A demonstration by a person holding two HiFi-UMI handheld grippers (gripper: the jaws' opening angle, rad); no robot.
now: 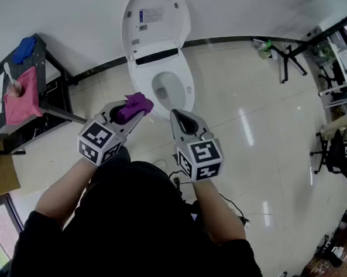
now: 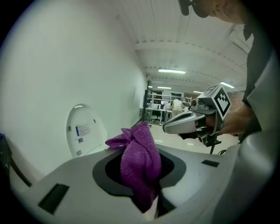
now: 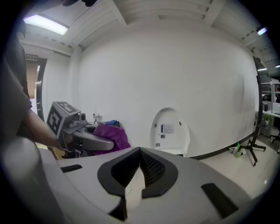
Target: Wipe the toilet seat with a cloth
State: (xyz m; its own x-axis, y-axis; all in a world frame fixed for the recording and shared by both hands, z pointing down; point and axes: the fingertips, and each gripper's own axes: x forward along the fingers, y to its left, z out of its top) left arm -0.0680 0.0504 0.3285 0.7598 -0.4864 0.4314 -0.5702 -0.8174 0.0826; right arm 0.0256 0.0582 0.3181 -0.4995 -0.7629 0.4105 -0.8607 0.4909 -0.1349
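Observation:
A white toilet stands against the far wall with its lid (image 1: 154,16) raised and its seat (image 1: 183,76) down around the bowl. My left gripper (image 1: 137,107) is shut on a bunched purple cloth (image 1: 133,106) (image 2: 139,164), held in the air just left of the bowl's front. The lid (image 2: 85,129) shows beyond the cloth in the left gripper view. My right gripper (image 1: 180,118) is shut with nothing between its jaws, hanging in front of the bowl. From the right gripper view, the left gripper (image 3: 107,142), the purple cloth (image 3: 111,134) and the raised lid (image 3: 169,131) are seen.
A dark metal rack (image 1: 47,84) at the left holds a pink cloth (image 1: 21,97) and a blue cloth (image 1: 24,49). A cardboard box (image 1: 0,173) sits at the left edge. A black stand (image 1: 289,57) and a spray bottle (image 1: 265,48) are on the glossy tiled floor at right.

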